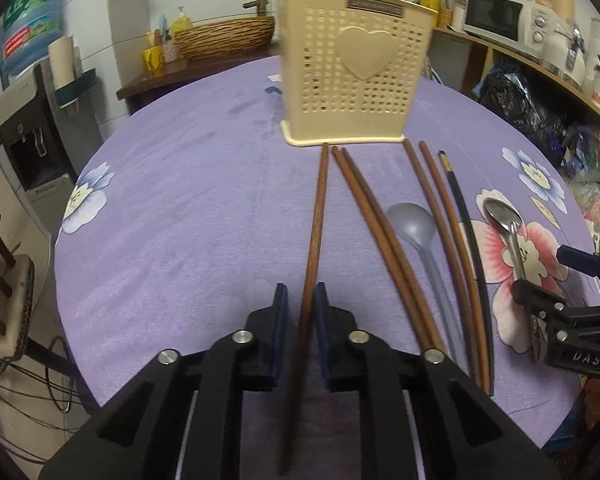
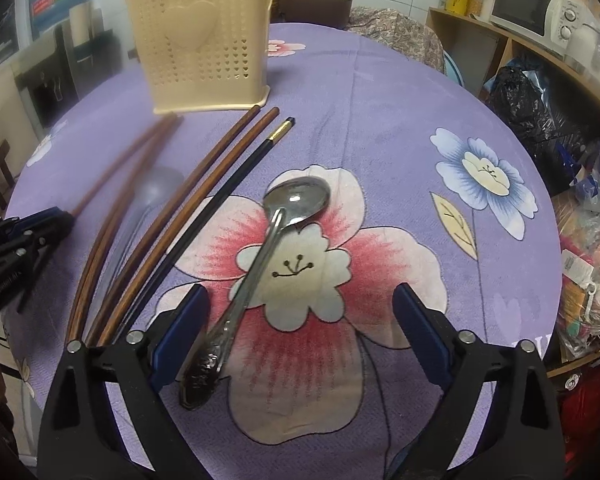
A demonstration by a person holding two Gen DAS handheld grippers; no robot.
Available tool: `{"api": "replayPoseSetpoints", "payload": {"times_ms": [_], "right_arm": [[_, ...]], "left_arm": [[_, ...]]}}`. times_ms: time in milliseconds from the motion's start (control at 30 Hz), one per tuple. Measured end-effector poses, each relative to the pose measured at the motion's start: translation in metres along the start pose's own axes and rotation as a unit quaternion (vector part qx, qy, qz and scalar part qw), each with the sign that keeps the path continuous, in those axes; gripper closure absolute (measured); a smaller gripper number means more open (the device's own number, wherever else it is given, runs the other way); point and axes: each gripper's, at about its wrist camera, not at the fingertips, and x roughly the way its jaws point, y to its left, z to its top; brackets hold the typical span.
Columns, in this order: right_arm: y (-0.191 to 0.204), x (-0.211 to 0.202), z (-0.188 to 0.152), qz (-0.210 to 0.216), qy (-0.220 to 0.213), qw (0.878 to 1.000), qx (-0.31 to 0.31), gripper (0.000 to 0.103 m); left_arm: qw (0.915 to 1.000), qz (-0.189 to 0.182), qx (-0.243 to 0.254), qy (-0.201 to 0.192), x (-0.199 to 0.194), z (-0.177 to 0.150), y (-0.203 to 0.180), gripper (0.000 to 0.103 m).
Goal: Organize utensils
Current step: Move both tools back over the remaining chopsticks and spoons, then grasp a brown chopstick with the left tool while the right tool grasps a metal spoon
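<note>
Fingers of the left gripper (image 1: 301,298) stand nearly together low in the centre of the left wrist view, their blue pads closed on a single dark brown wooden chopstick (image 1: 315,224) that runs up between them towards the holder. Just right of it lie a pair of reddish-brown wooden chopsticks (image 1: 376,224), touching each other along their length, then a translucent grey plastic spoon (image 1: 414,224) with its bowl uppermost, then two more slim brown chopsticks (image 1: 440,216) and one black chopstick with a gold band (image 1: 462,204) near its far tip.

Over on the right wrist view the right gripper (image 2: 300,320) is spread wide – its blue-padded fingers (image 2: 182,332) sit at either side of the lower frame, and nothing is pinched. A shiny stainless-steel spoon (image 2: 260,264) lies slanted between them, its embossed handle end just beside the left-hand pad and its bowl pointing up towards mid-frame; whether the pad touches the handle cannot be told.

Beyond the utensil tips, at upper centre of the left view, stands a cream perforated plastic utensil holder (image 1: 356,80) with a raised heart on its face, upright. Everything rests on a round table under a purple flower-printed cloth (image 1: 188,208) – a large pink-and-white blossom lies beneath the steel spoon.
</note>
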Motion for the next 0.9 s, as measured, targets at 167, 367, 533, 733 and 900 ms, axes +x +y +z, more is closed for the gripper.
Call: {"api": "replayPoseSetpoints", "payload": {"times_ms": [167,367,533,733,900], "right_arm": [[-0.026,-0.001,-0.001,-0.012,0.000,1.000,0.024,0.022],[-0.030,-0.001,0.006,0.006,-0.007,1.000,0.030,0.022],[-0.023,-0.001,0.021,0.024,-0.012,0.999,0.025,0.022],[-0.015,0.012,0.033,0.015,0.001,1.000,0.009,0.022],[-0.015,0.022,0.039,0.011,0.016,1.000,0.001,0.031]], "left_arm": [[0.9999,0.004,-0.014,0.002,-0.005,-0.006,0.015,0.091],[0.9998,-0.004,-0.012,0.016,-0.003,0.000,0.015,0.083],[0.9996,-0.016,0.006,0.023,0.007,0.019,0.015,0.046],[0.9979,-0.010,0.048,0.042,0.026,0.035,0.010,0.048],[0.9965,-0.014,0.054,0.062,0.042,0.055,0.015,0.058]]}}
